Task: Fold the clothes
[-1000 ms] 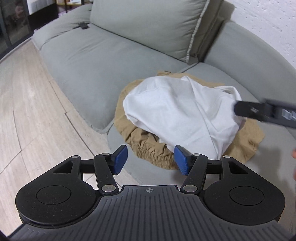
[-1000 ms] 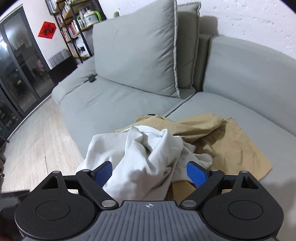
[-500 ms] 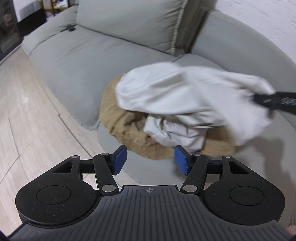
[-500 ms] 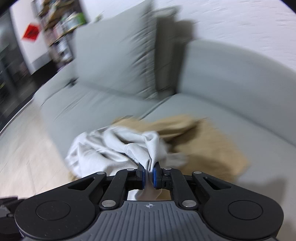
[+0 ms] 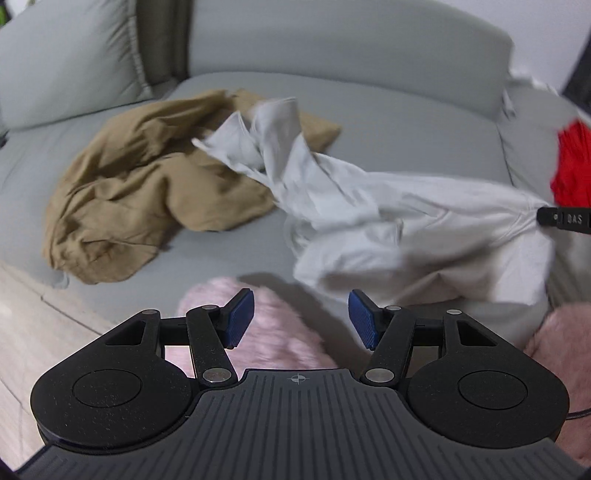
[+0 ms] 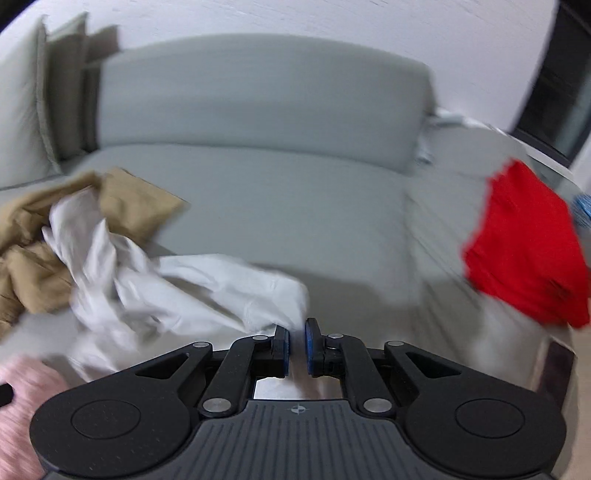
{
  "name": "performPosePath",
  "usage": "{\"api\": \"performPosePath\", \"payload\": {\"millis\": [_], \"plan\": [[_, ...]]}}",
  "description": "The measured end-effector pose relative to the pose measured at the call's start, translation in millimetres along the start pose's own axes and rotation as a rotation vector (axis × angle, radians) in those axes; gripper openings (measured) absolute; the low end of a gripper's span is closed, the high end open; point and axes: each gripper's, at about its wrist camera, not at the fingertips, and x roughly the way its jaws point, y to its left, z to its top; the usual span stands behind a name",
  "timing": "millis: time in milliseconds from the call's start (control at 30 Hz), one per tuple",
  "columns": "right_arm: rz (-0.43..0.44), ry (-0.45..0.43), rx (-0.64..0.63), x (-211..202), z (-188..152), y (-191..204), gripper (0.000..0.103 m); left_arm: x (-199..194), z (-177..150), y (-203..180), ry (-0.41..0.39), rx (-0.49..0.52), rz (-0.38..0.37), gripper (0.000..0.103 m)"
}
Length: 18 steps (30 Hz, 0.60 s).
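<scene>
The right tongs (image 6: 297, 341), jaws opening, pinch the white garment (image 6: 192, 291) trailing toward nine o'clock off the tan clothes (image 5: 147, 192). Left tongs (image 5: 297, 319) (spread, empty) should catch another edge; spread it flat on the sofa (image 6: 280, 199).

A grey sofa (image 5: 369, 110) fills the room's corner, its curved backrest (image 6: 258, 99) running along a white textured wall (image 6: 295, 22). A loose grey back cushion (image 5: 66, 62) with piped edging leans at the left end, a darker cushion tucked just behind it. Pale wood-look flooring (image 5: 22, 325) meets the sofa's front edge at lower left. A pink fluffy fabric (image 5: 273, 332) lies low in the foreground, against the seat's front; another pink fluffy patch (image 5: 554, 332) shows at the right edge. A dark window frame (image 6: 557, 85) stands at the far right, beyond the sofa's arm. Much of the right-hand view is blurred.
</scene>
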Motion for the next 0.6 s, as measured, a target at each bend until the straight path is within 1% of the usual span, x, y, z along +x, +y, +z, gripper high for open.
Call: {"api": "performPosePath", "payload": {"millis": [33, 67, 100, 133, 200, 267, 400, 433, 500, 600], "plan": [[0.007, 0.009, 0.010, 0.0, -6.4, -8.5, 0.024, 1.8, -0.4, -7.0, 0.004, 0.013, 0.006, 0.062], [0.026, 0.019, 0.023, -1.8, -12.0, -16.5, 0.039, 3.9, -0.1, -12.5, 0.009, 0.024, 0.010, 0.062], [0.043, 0.023, 0.033, -4.1, -15.5, -20.3, 0.045, 6.4, -1.2, -19.0, 0.015, 0.035, 0.013, 0.062], [0.066, 0.019, 0.046, -7.5, -18.0, -22.6, 0.049, 8.5, -2.5, -23.2, 0.020, 0.040, 0.014, 0.062], [0.112, 0.007, 0.067, -13.8, -24.1, -25.6, 0.050, 11.5, -5.3, -29.3, 0.035, 0.046, 0.010, 0.063], [0.149, 0.000, 0.069, -16.6, -27.9, -24.9, 0.057, 16.4, -7.9, -31.0, 0.044, 0.046, 0.005, 0.063], [0.223, -0.009, 0.045, -23.0, -34.3, -23.6, 0.058, 27.9, -8.0, -25.1, 0.043, 0.038, 0.005, 0.064], [0.241, -0.006, 0.039, -22.9, -36.5, -22.0, 0.059, 30.8, -8.0, -21.5, 0.043, 0.031, 0.009, 0.066], [0.275, 0.012, 0.027, -18.9, -41.8, -15.9, 0.060, 36.2, -7.8, -14.4, 0.046, 0.013, 0.019, 0.067], [0.299, 0.038, -0.006, -12.1, -45.3, -4.0, 0.060, 43.7, -7.5, 1.3, 0.061, -0.032, 0.026, 0.071]]}}
